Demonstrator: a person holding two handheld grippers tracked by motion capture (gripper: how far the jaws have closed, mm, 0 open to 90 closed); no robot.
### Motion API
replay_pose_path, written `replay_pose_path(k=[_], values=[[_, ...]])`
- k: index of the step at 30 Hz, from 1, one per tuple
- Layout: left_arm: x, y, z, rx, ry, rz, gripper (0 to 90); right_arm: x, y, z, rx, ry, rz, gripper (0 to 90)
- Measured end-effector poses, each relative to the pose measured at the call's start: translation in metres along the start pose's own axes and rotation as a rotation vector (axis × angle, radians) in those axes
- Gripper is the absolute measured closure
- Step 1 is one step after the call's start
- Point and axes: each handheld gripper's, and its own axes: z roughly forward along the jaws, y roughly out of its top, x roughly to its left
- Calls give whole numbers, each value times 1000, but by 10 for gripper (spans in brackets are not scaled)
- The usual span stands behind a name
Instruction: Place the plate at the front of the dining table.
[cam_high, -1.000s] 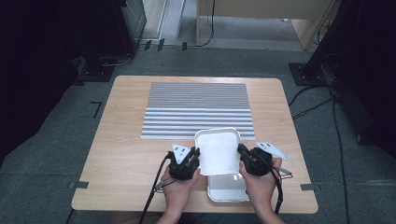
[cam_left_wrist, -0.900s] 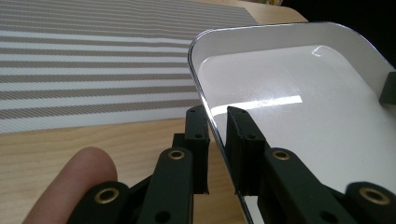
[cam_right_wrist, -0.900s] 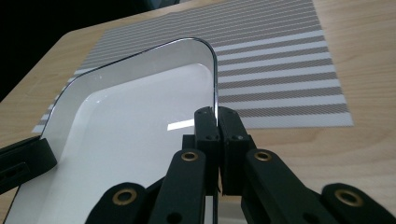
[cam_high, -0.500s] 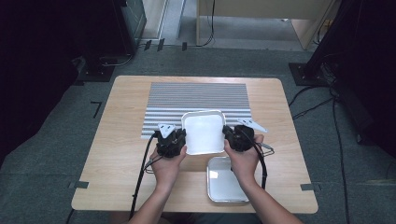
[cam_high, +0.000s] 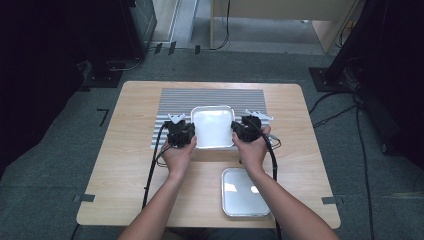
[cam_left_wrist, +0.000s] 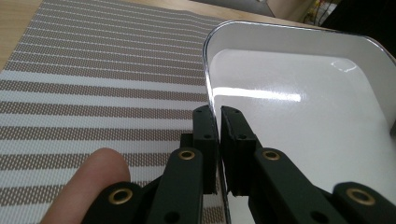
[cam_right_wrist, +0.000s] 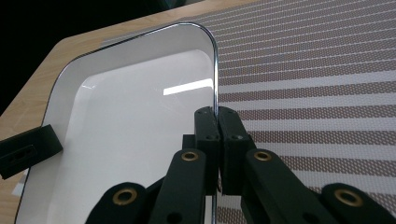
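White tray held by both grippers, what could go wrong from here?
Each gripper pinches only the thin rim of the white tray: the left gripper on one side, the right gripper on the other. If either slips, the tray may tilt or drop onto the striped mat. Uneven hands could twist it.

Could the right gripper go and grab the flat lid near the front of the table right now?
Probably not yet. The right gripper is shut on the rim of the white tray, as is the left gripper. The lid lies bare, nothing covering it, so it looks reachable once the tray is let go.
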Motion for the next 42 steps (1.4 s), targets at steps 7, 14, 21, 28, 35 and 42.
replay_pose_path(k=[7,14,21,28,35,42], values=[[9,12,30,42,30,-21,869,-3,8,27,20,-16,4,894],[13,24,62,101,70,-41,863,-2,21,55,36,-51,-47,893],[16,35,84,157,87,-75,860,-4,31,74,26,-86,-105,893],[16,46,103,212,111,-35,853,-5,35,91,24,-117,-122,888],[15,53,115,248,106,-28,857,-16,35,107,74,-131,-137,853],[18,51,119,262,86,0,800,-25,32,117,90,-70,-191,748]])
